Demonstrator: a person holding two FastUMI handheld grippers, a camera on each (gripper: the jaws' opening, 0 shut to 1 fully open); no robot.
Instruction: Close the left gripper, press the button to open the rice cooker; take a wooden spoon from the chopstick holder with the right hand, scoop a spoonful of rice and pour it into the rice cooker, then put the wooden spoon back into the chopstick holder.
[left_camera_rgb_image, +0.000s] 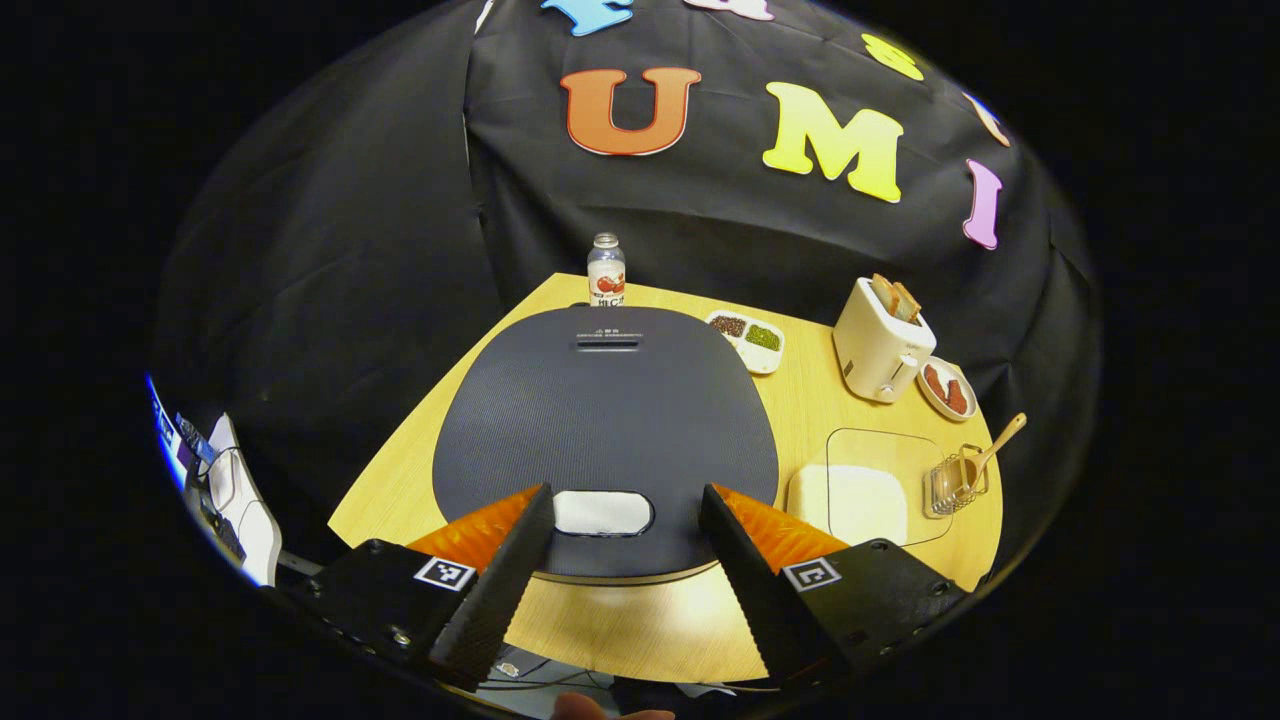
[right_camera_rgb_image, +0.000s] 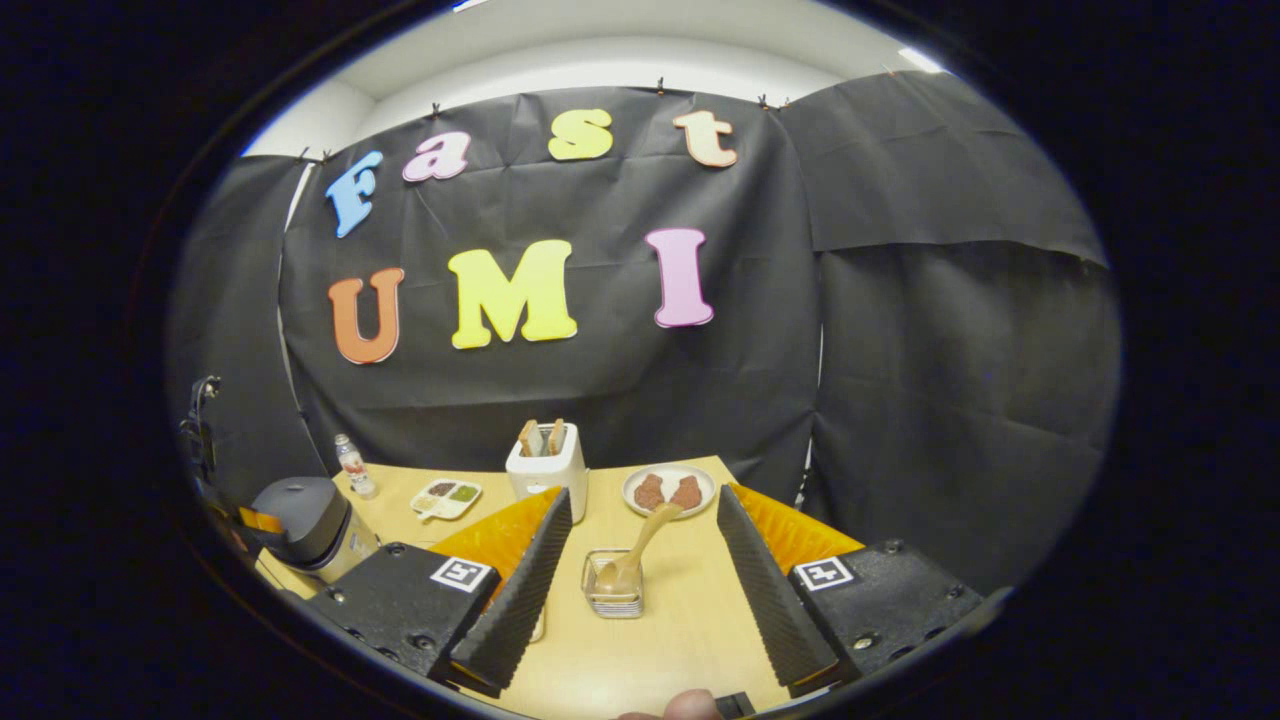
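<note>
Black screw-studded bodies with square coded markers on each hand-held gripper (left_camera_rgb_image: 625, 560) (right_camera_rgb_image: 640, 575)

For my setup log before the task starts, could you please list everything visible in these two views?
Dark grey rice cooker: one, lid shut, table's left side, under the left gripper.
White oval lid button: one, cooker's front edge.
Wooden spoon: one, tan, standing in the holder.
Clear chopstick holder: one, table's right front.
Clear square rice container: one, white rice inside, right of the cooker.
White toaster: one, bread in its slots, table's back.
Round plate: one, reddish-brown pieces, beside the toaster.
White divided tray: one, brown and green fillings.
Small bottle: one, clear, back edge.
Left gripper: fingers open.
Right gripper: fingers open.
</note>
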